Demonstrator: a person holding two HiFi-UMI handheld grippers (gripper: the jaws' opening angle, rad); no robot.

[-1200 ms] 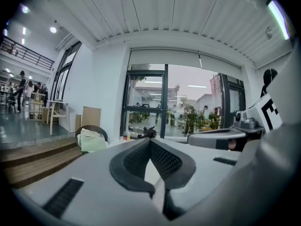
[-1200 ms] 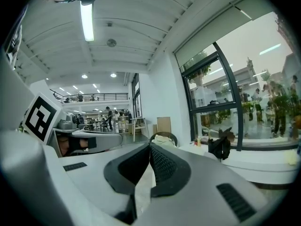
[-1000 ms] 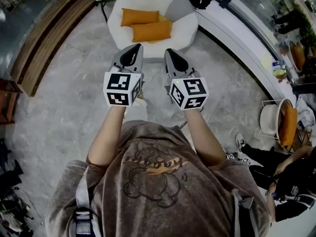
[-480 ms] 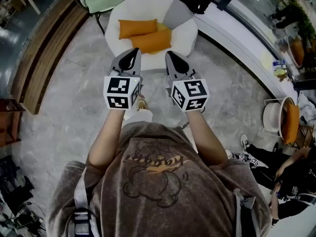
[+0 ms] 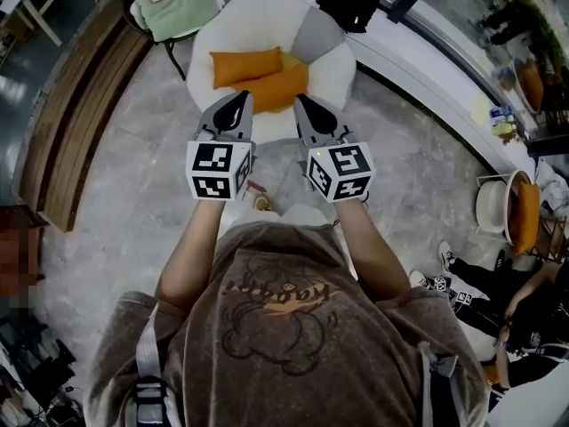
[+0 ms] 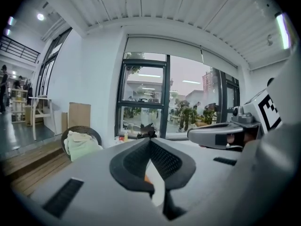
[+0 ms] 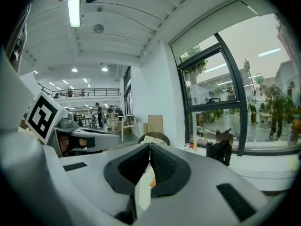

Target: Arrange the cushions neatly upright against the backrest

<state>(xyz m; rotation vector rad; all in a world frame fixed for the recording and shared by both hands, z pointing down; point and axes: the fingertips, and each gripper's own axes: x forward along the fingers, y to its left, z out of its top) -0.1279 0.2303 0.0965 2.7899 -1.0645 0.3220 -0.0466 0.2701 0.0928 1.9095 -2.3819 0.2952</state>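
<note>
Two orange cushions (image 5: 244, 65) (image 5: 277, 85), one white armchair (image 5: 267, 20)

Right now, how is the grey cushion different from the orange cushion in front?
The grey cushion is grey; the front orange cushion is orange. The grey cushion rests up by the back of the white chair; the front orange cushion lies flat on the seat. Both are on that chair.

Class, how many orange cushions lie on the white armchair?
2. On the white armchair, the rear orange cushion lies toward the left; the front orange cushion sits nearer, rightward, overlapping it. More may be hidden.
</note>
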